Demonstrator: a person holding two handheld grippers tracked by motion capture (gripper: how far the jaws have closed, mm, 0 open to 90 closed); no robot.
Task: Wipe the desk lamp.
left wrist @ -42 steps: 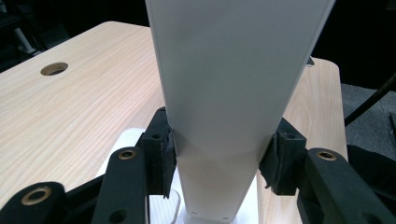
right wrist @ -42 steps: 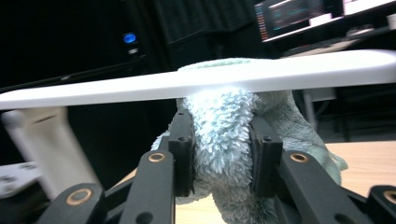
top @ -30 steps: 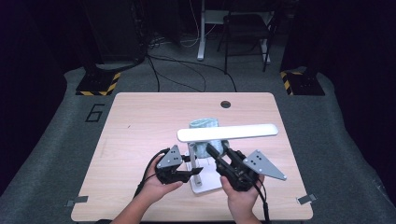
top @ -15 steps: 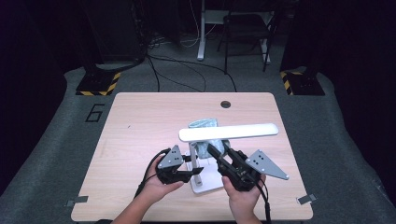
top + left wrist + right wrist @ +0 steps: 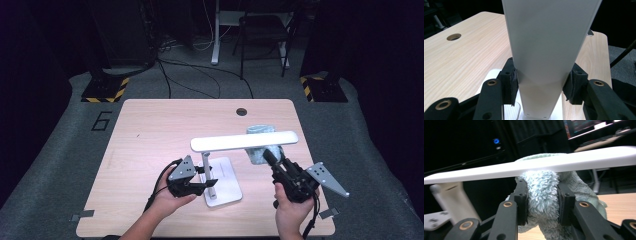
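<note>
Light wood table [image 5: 150, 150], rounded corners, grey carpet under it, tape tabs at the near corners. Far edge has a round cable hole [image 5: 242, 111]. Beyond that the room goes dark: yellow-black striped bases [image 5: 105, 89] left and right, loose cables on the floor, a desk leg and a chair [image 5: 265, 35] at the back. A "6" is marked on the carpet by the table's left edge. No containers on the table.

Your left hand [image 5: 167, 197] comes in from the near edge, palm cupping the left gripper [image 5: 207, 181], which points level toward the lamp post. In the left gripper view both pads [image 5: 514, 83] press on the flat white post [image 5: 546, 50] of the desk lamp [image 5: 222, 180], low down, just above the base, so it is clamped on the post. Lamp base sits flat on the table, near centre-front. The lamp's long white head [image 5: 245, 141] runs left to right, level above the table.

Your right hand [image 5: 290, 210] is at the near right edge, right gripper [image 5: 267, 155] angled up and away toward the head's right end. It is gripping a light blue fluffy cloth [image 5: 260, 145]; in the right gripper view the pads [image 5: 522, 195] squeeze the cloth [image 5: 542, 192] from both sides. The cloth sits right under the lamp head [image 5: 549, 165], touching its underside, with the rest of it bunched behind and hanging toward the table.
</note>
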